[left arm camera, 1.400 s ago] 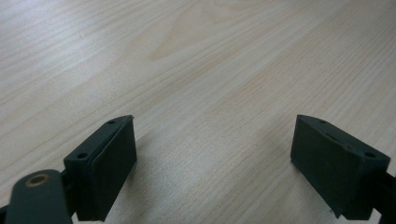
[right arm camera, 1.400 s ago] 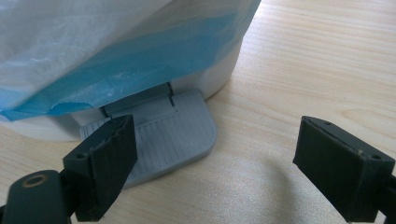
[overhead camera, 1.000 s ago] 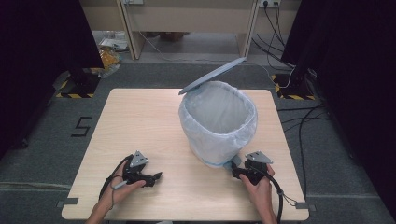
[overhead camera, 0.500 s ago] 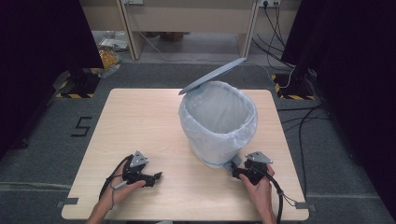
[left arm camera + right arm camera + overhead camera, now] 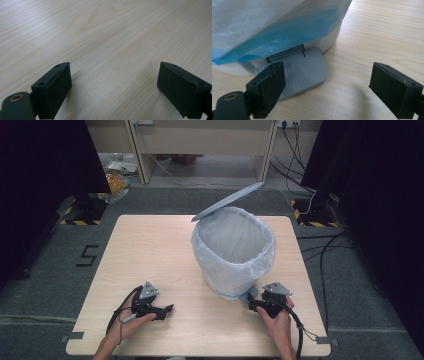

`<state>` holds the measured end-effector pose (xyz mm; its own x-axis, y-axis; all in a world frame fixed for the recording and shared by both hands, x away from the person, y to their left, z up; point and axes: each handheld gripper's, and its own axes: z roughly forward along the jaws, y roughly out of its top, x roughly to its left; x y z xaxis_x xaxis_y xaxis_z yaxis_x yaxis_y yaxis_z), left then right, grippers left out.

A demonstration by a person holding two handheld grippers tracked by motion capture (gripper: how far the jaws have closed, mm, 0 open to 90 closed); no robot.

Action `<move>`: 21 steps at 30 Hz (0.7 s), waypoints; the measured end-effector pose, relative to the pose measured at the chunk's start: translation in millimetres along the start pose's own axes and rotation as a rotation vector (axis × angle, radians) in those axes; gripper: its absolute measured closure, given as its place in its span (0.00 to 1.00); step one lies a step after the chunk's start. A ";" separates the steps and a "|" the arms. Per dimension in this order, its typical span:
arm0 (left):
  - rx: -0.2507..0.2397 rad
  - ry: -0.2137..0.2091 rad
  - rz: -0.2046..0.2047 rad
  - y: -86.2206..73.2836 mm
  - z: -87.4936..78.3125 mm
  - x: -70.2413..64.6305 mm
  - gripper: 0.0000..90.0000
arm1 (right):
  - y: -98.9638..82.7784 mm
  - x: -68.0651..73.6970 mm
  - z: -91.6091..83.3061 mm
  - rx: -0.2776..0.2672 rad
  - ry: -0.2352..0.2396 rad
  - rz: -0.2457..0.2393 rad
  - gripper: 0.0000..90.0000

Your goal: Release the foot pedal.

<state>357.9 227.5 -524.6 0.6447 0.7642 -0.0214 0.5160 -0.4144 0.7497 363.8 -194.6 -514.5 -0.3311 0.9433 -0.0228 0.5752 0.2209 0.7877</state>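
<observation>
Plainly the whole matter turns on the grey foot pedal (image 5: 299,72) of the bin (image 5: 233,252), which sticks out from the bin's base toward the person's side of the table (image 5: 150,245), low against the wood. The right claw (image 5: 327,87) sits right at it: in the right gripper view one black jaw hangs over the pedal's near left corner, while the other stands off to the side above bare table, so the pedal lies ahead and toward the left jaw rather than centred between the two. Both jaws are spread, with nothing pinched. The pedal's ribbed face runs outward from its hinge under the blue-edged bag (image 5: 274,27), so its free end points at this claw. The lid (image 5: 227,202) stands tilted up at the far rim, which suggests the pedal is already pressed or nearly so, though I cannot tell if the jaw truly bears on it. The left claw (image 5: 113,82), likewise spread and empty, rests over bare table well apart from the bin, so the right hand (image 5: 277,320) is clearly nearer.
</observation>
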 end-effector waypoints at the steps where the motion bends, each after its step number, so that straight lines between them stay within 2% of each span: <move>1: 0.000 0.000 0.000 0.0 0.0 0.0 0.13 | -0.1 1.1 -0.4 0.000 -0.002 0.002 0.15; 14: 0.001 0.001 0.002 0.0 0.0 0.2 0.13 | 0.8 0.3 -3.2 -0.020 0.002 -0.001 0.16; 21: 0.001 0.000 0.002 0.0 -0.1 0.2 0.13 | 1.8 -1.2 -6.8 -0.041 0.021 -0.003 0.20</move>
<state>358.0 227.7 -524.6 0.6457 0.7634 -0.0193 0.5152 -0.4168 0.7489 360.1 -197.0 -508.9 -0.3489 0.9371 -0.0126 0.5432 0.2131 0.8121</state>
